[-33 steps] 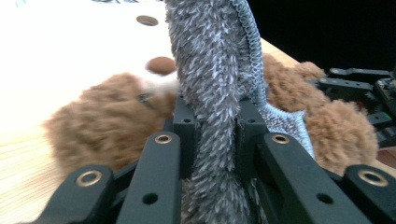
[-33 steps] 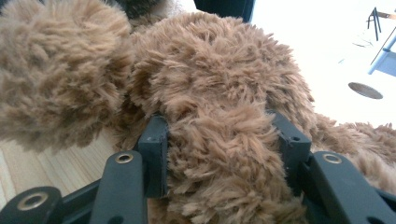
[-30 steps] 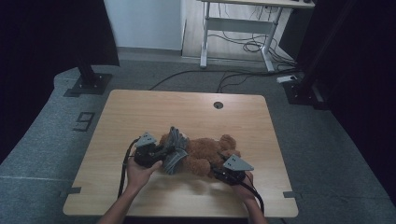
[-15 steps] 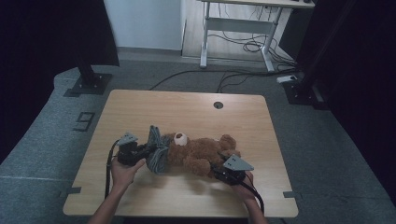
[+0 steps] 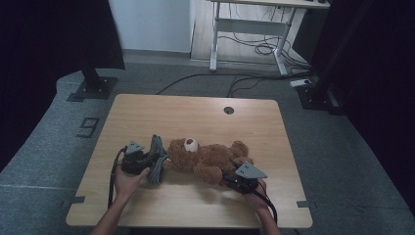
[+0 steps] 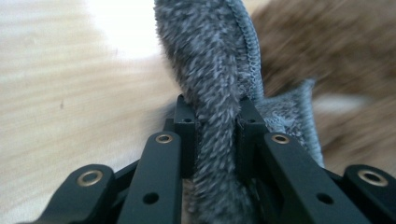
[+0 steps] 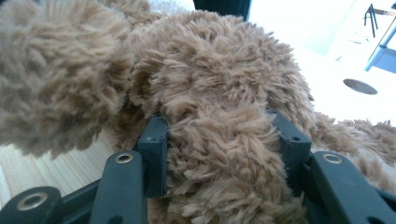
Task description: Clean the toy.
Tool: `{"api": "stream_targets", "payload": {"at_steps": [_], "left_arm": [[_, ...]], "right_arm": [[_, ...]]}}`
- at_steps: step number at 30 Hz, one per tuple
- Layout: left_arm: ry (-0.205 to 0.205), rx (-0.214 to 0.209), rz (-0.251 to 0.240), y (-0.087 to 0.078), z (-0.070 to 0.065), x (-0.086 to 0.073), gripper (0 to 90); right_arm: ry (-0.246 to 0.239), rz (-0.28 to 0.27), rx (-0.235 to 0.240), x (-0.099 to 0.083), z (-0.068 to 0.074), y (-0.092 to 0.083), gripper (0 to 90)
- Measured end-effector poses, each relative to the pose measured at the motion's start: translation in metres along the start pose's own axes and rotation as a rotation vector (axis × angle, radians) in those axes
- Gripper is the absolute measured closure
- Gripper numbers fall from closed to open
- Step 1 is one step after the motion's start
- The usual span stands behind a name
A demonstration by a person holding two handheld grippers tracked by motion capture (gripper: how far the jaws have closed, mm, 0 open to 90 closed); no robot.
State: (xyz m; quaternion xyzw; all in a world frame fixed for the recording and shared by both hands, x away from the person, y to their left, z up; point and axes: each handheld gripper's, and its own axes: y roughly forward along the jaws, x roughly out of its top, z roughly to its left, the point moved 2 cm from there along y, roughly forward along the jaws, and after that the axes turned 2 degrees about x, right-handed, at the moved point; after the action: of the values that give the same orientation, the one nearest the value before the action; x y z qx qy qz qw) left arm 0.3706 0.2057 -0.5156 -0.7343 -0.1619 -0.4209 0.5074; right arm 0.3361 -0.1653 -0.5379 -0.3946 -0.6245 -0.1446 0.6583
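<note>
A brown teddy bear (image 5: 205, 159) lies on its back across the wooden table (image 5: 195, 117), head to the left. My left gripper (image 5: 147, 164) is shut on a grey fuzzy cloth (image 5: 156, 159) just left of the bear's head. In the left gripper view the grey cloth (image 6: 215, 93) stands pinched between the black jaws of the left gripper (image 6: 215, 116), with brown fur blurred behind it. My right gripper (image 5: 232, 178) is at the bear's lower body. In the right gripper view its jaws (image 7: 224, 140) clamp a thick furry limb of the bear (image 7: 219, 154).
A round cable hole (image 5: 228, 109) sits near the table's far edge. Beyond the table stand a white desk frame (image 5: 244, 34) with cables on the floor and black stand bases (image 5: 93, 83) at the left and right.
My left gripper has carried the grey cloth leftward and down, off the bear's head to the table beside it. The right gripper and the bear's legs have stayed put.
</note>
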Motion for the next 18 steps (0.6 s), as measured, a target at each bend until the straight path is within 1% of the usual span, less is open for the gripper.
{"api": "stream_targets", "payload": {"at_steps": [2,3,4,8,11,13,15,18], "left_arm": [[-0.017,-0.024,-0.007,-0.003,0.003,-0.003,75.3],[-0.029,-0.040,-0.028,-0.008,0.004,-0.002,75.3],[-0.033,-0.047,-0.038,-0.011,0.004,-0.001,75.3],[-0.049,-0.090,-0.072,-0.025,0.004,0.003,75.3],[-0.043,-0.084,-0.086,-0.034,0.008,0.002,75.2],[-0.045,-0.078,-0.092,-0.044,0.012,-0.001,75.0],[-0.045,-0.070,-0.089,-0.054,0.018,-0.005,74.6],[-0.043,-0.036,-0.089,-0.069,0.029,-0.014,74.4]], "right_arm": [[0.017,-0.005,0.002,-0.001,-0.003,-0.001,49.7],[0.024,-0.006,0.003,-0.001,-0.004,-0.002,49.7],[0.028,-0.008,0.001,-0.002,-0.005,-0.003,49.6],[0.023,-0.008,0.002,-0.002,-0.005,-0.003,49.6],[0.021,-0.008,0.002,-0.002,-0.005,-0.003,49.5],[0.025,-0.010,0.004,-0.002,-0.005,-0.003,49.4],[0.027,-0.011,0.007,-0.002,-0.005,-0.003,49.4],[0.027,-0.012,0.009,-0.002,-0.005,-0.003,49.3]]}}
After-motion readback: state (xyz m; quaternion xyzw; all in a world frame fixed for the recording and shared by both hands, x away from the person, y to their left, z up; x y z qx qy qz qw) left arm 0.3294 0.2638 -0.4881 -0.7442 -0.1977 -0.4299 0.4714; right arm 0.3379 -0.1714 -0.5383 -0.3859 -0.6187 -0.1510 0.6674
